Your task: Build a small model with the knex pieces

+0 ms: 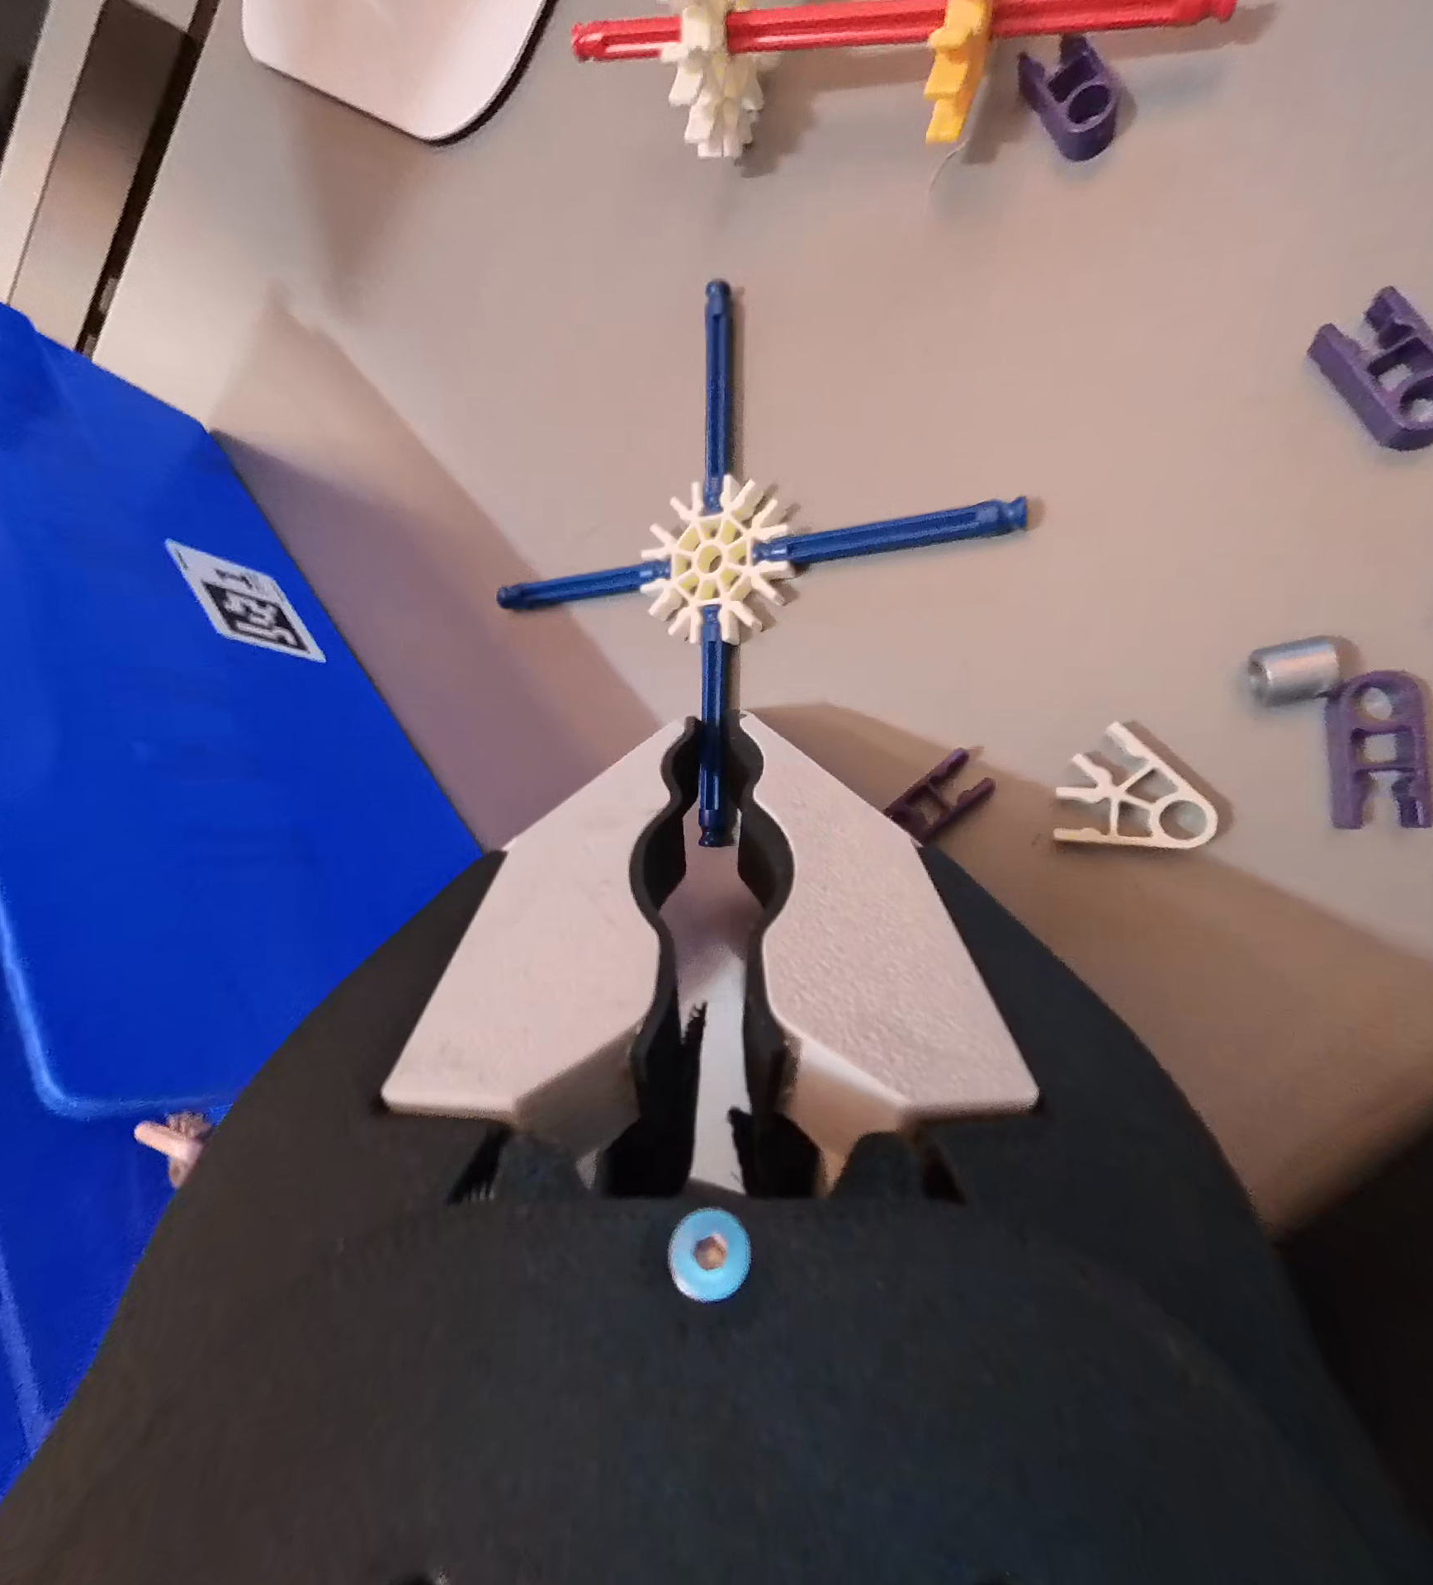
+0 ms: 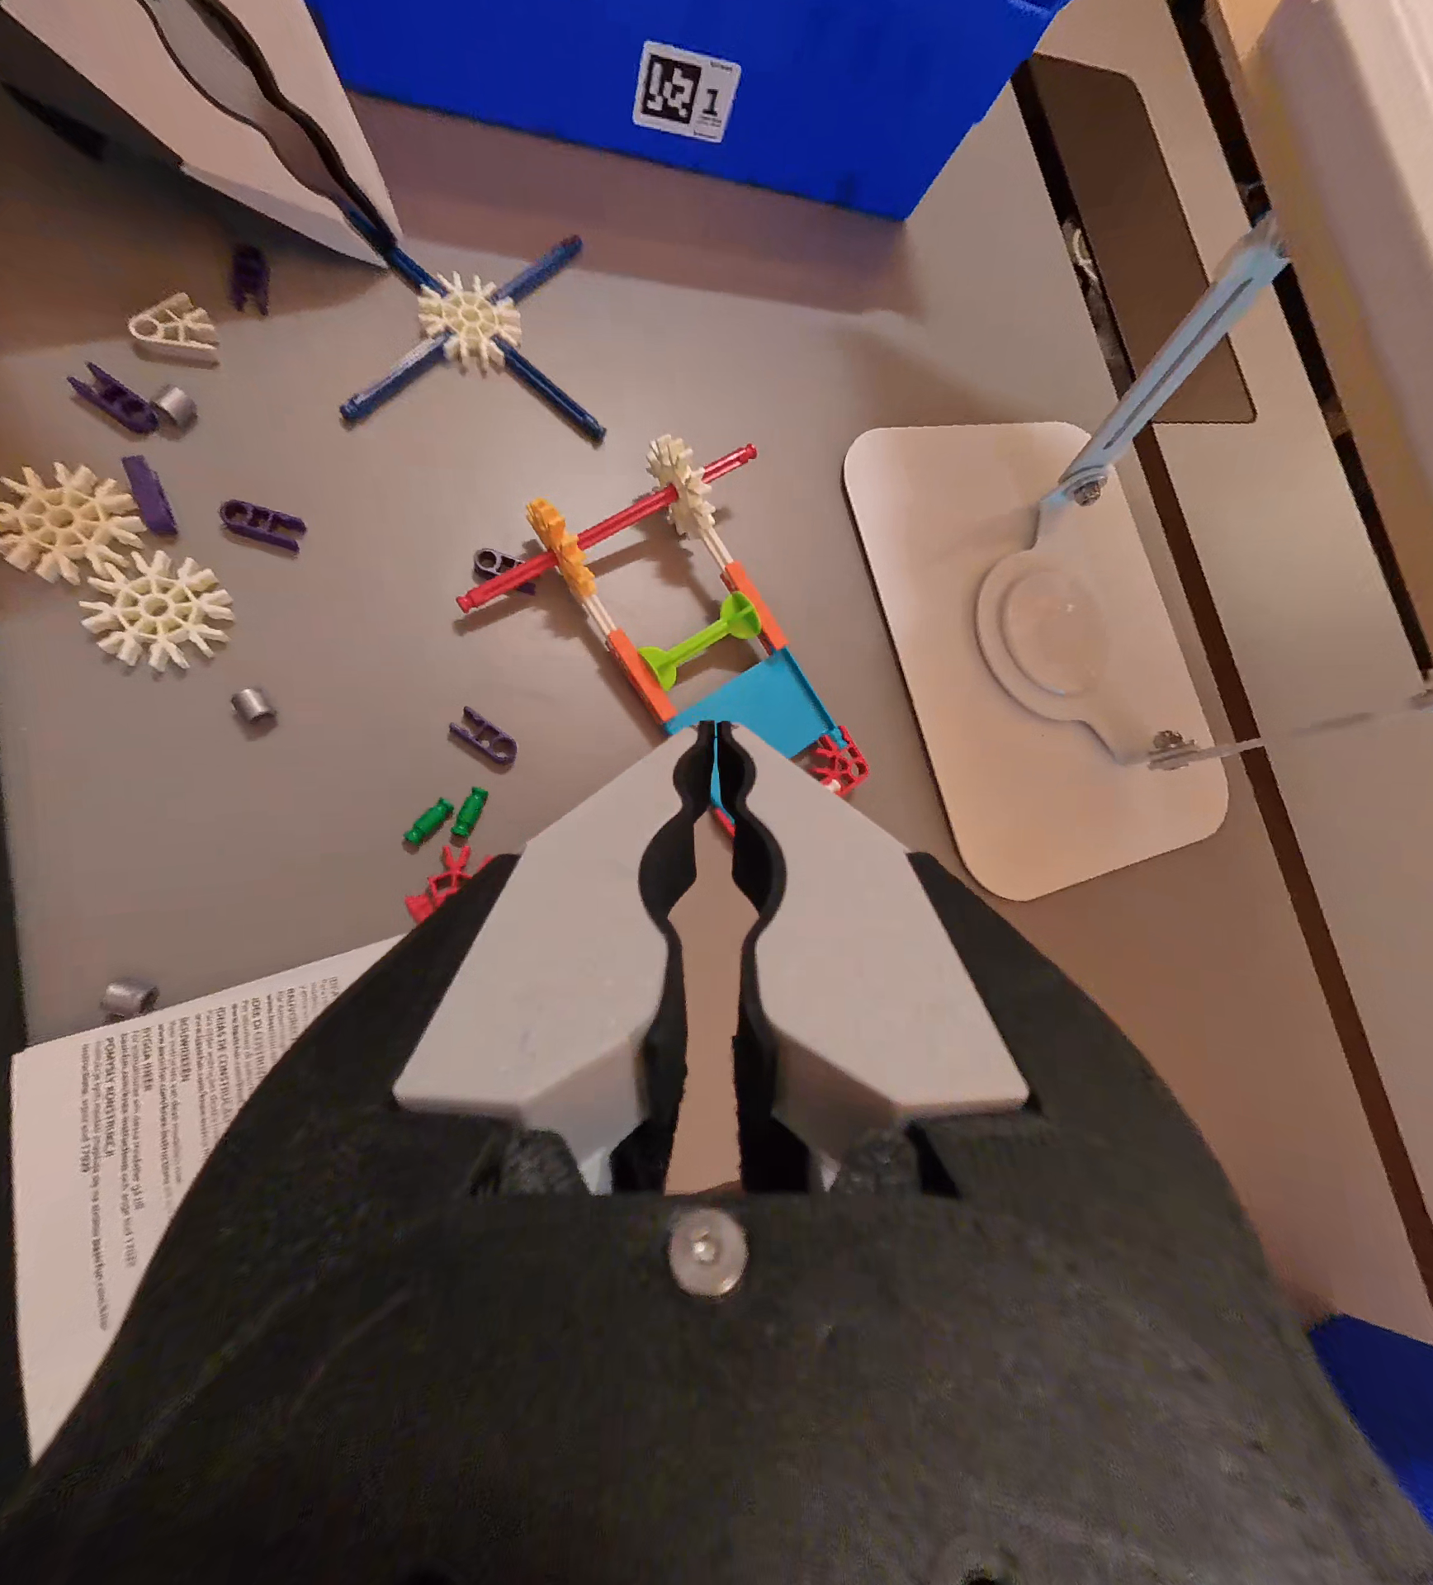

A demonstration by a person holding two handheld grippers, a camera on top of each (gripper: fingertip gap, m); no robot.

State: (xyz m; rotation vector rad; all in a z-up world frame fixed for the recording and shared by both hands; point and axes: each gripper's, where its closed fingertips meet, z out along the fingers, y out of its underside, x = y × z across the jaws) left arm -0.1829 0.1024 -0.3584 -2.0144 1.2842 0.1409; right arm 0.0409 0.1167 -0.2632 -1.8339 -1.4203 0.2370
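The left gripper point(image 1: 715, 729) had its fingers point(image 1: 593, 866) clamped on the near blue rod point(image 1: 711, 729) of a cross-shaped piece, four blue rods plugged into a white snowflake connector point(image 1: 713, 559), and that cross lay out ahead of it over the grey surface point(image 1: 1039, 283). To its left stood the blue bin point(image 1: 138, 772) with a black-and-white marker tag point(image 1: 246, 600). Off to the right lay loose purple clips point(image 1: 1395, 382), a small silver spacer point(image 1: 1296, 673) touching one of them, and a white fan-shaped connector point(image 1: 1138, 793).

Over to the right gripper point(image 2: 715, 729): its fingers point(image 2: 602, 900) were pinched on the thin edge of the light blue panel point(image 2: 752, 699) at the near end of a colourful frame. That frame ran away from it with orange connectors point(image 2: 640, 665) down both sides, a lime green spool-shaped rod point(image 2: 700, 643) bridging them, and a red rod point(image 2: 610, 527) across the far end carrying a white gear point(image 2: 683, 485) and a yellow-orange one point(image 2: 559, 540). A red connector point(image 2: 842, 763) sat just beside the panel's right corner.

Left of the frame, two loose white snowflake connectors point(image 2: 156, 609) lay touching each other, two short green rods point(image 2: 447, 815) sat near the right fingers, and a printed sheet point(image 2: 147, 1106) lay partly hidden under the gripper body. On the right rested a white stand base point(image 2: 936, 600)
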